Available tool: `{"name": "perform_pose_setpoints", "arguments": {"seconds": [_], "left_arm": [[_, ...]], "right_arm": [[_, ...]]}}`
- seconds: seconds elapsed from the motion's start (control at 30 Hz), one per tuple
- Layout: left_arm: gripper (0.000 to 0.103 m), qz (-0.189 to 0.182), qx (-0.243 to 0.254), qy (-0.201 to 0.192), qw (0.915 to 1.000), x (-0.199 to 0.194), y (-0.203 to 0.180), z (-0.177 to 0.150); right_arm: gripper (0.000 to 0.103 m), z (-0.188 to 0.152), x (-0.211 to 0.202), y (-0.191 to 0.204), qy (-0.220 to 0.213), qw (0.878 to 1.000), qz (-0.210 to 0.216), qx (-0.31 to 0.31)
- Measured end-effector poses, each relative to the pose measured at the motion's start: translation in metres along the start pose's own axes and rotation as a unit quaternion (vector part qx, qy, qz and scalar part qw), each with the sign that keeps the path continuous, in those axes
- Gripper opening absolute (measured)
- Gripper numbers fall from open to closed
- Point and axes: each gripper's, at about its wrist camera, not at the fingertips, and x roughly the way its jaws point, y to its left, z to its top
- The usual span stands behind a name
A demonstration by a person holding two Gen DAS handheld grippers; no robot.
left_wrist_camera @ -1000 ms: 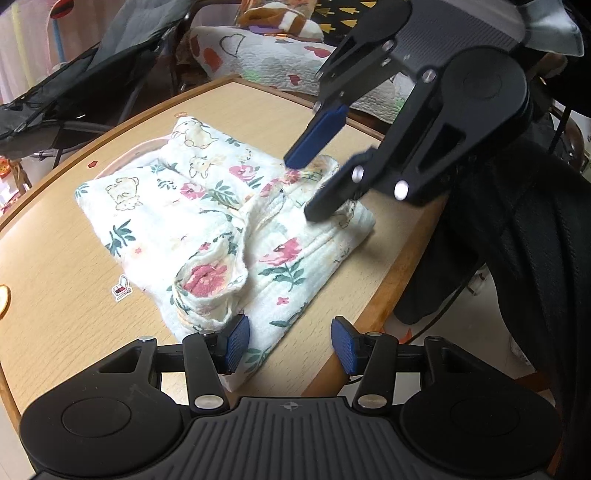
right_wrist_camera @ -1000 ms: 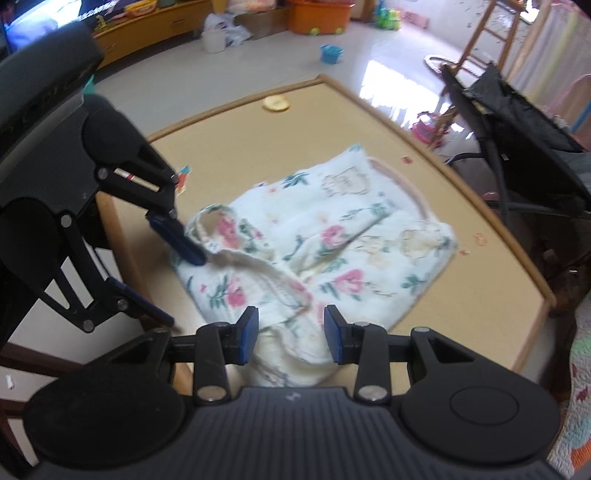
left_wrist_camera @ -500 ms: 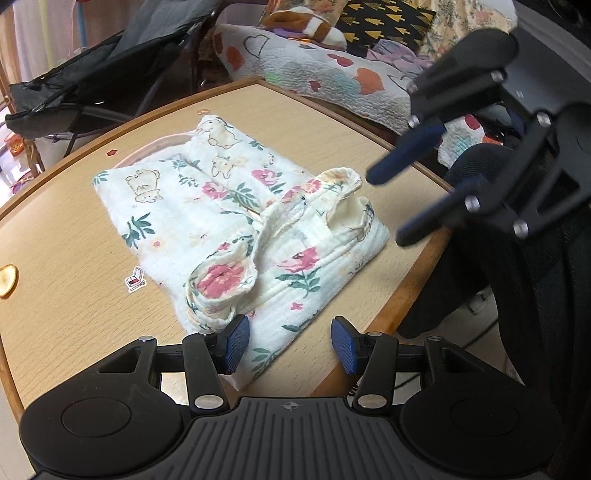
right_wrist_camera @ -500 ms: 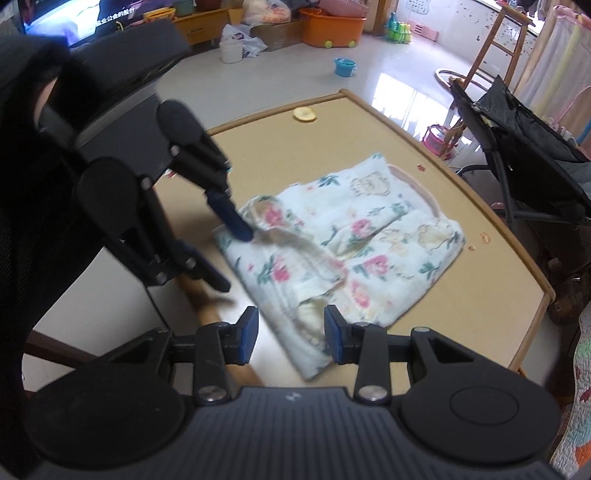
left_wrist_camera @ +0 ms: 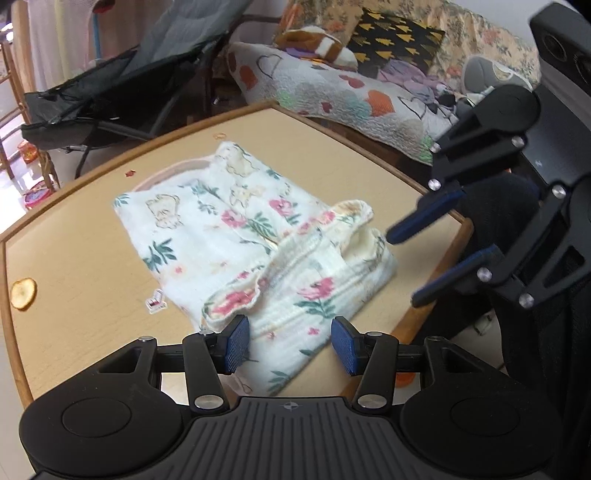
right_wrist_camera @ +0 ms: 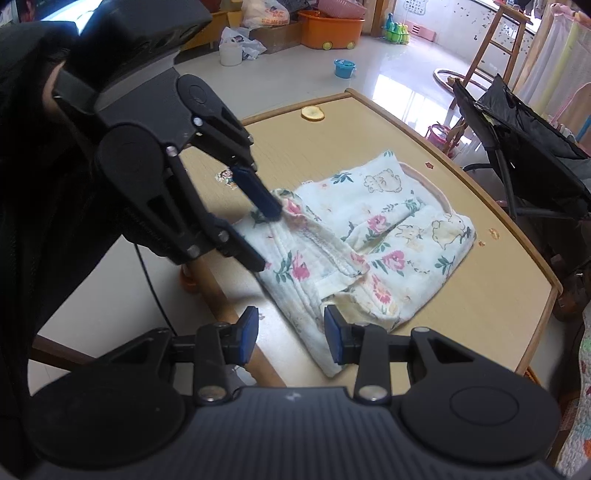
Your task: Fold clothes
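A white floral garment (left_wrist_camera: 240,229) (right_wrist_camera: 388,229) with bear prints lies folded on the wooden table (left_wrist_camera: 74,258) (right_wrist_camera: 480,295), its bunched sleeves toward the near edge. My left gripper (left_wrist_camera: 290,343) (right_wrist_camera: 266,239) hovers open over the garment's near corner; in the right wrist view its upper fingertip sits by a rolled cuff, and no cloth is pinched. My right gripper (right_wrist_camera: 290,336) (left_wrist_camera: 404,269) is open beside the garment's other near corner, just past the table's edge, with nothing between its pads.
A round dried slice (left_wrist_camera: 23,293) (right_wrist_camera: 312,112) and a small sticker (left_wrist_camera: 155,301) lie on the table. A black folding chair (left_wrist_camera: 110,92) (right_wrist_camera: 517,147) stands beyond the far edge. A quilt-covered sofa (left_wrist_camera: 332,92) is behind. An orange bin (right_wrist_camera: 328,27) sits on the floor.
My right gripper has drawn back from above the garment to the table's edge. The garment lies as it did. The left gripper has barely shifted.
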Motion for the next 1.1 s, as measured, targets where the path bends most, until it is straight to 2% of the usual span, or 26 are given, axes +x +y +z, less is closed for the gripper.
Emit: {"name": "perform_pose_setpoints", "arguments": {"seconds": [0.2,0.37,0.5,0.67,0.73,0.9,1.1], "left_arm": [[0.052,0.015,0.004,-0.006,0.9999,-0.002,0.001,0.002],[0.052,0.035,0.016,0.003,0.9993,0.000,0.000,0.002],[0.052,0.043,0.018,0.002,0.9989,0.000,0.002,0.003],[0.052,0.048,0.014,-0.005,0.9987,-0.001,0.006,0.002],[0.052,0.044,0.018,-0.011,0.9988,-0.005,0.006,0.001],[0.052,0.041,0.082,-0.018,0.9957,-0.018,-0.002,-0.007],[0.052,0.027,0.177,-0.009,0.9838,-0.036,-0.015,-0.022]], "right_arm": [[0.038,0.002,0.008,0.008,-0.002,1.000,0.016,-0.023],[0.038,0.009,0.028,0.010,0.027,0.998,0.010,-0.053],[0.038,0.009,0.033,0.009,0.042,0.997,0.030,-0.063],[0.038,0.006,0.046,-0.005,0.050,0.997,-0.012,-0.061],[0.038,0.005,0.052,-0.014,0.047,0.998,-0.015,-0.049],[0.038,-0.001,0.060,-0.025,0.039,0.999,0.006,-0.033],[0.039,-0.002,0.055,-0.031,0.029,0.999,0.010,-0.014]]}}
